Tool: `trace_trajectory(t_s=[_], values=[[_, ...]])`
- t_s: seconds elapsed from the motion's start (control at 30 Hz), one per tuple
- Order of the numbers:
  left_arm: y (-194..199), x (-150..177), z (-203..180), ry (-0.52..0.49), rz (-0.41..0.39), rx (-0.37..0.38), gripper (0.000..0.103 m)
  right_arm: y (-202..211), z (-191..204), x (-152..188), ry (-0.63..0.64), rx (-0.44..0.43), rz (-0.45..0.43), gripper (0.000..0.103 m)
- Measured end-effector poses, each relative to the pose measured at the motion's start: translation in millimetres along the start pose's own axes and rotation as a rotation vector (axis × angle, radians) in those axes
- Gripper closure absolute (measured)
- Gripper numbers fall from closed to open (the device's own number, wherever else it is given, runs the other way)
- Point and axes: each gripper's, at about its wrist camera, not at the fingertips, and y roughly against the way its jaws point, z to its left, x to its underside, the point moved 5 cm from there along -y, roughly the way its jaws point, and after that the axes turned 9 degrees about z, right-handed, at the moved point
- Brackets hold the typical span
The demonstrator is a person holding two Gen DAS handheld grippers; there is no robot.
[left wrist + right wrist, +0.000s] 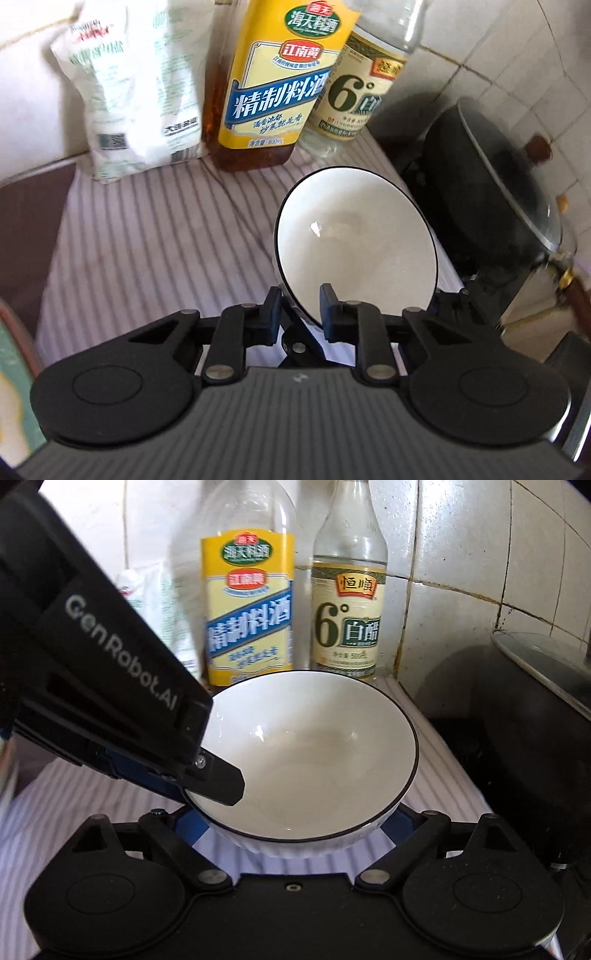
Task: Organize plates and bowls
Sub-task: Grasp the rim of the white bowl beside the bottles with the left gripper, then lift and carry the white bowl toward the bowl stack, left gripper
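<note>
**Left tongs clamp the bowl's rim on the striped cloth**

We see a white bowl [356, 243] with a thin dark rim, right of centre in the left wrist view. The left gripper [299, 306] bites its near edge: one finger sits outside the wall, the other inside the basin, and the rim is pinched between them. The bowl looks tipped in this view, its opening turned toward the camera.

In the right wrist view the same bowl [317, 753] fills the middle of the frame on the striped cloth [74, 823]. The left gripper's body comes in from the upper left, and one of its fingers [221, 779] lies inside the bowl at its left edge.

The right gripper [295, 823] sits at the lower edge of its own frame with the bowl's near side between its arms; its fingertips are hidden under the bowl, so we cannot tell whether it is clenched or released.

Behind the bowl, at the top of both frames, stand a yellow-labelled bottle [251, 609] and a clear vinegar bottle [349, 602], against a tiled wall [461, 554]. A white bag [136, 92] stands upper left in the left view. A dark pot [487, 192] sits at the right.
</note>
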Motion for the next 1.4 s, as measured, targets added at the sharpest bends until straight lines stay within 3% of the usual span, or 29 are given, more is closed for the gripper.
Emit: trace_trajectory(t_s=[0.2,0.47,1.03,1.4], values=[[25,23,0,-0.074,-0.018,-0.09,0.084,21,24,12,-0.049,-0.025,-0.025,0.006],[70,45,24,-0.043,-0.024,-0.093,0.084,58,59,16,-0.004,-0.045,-0.063,0.006],[217,100,84,0.017,-0.177,-0.16,0.085,157,176,-17,0.187,-0.086,-0.179,0.006],[291,153,138,0.083,-0.219,-0.199,0.085,207,262,-24,0.255,-0.2,-0.211,0.006]])
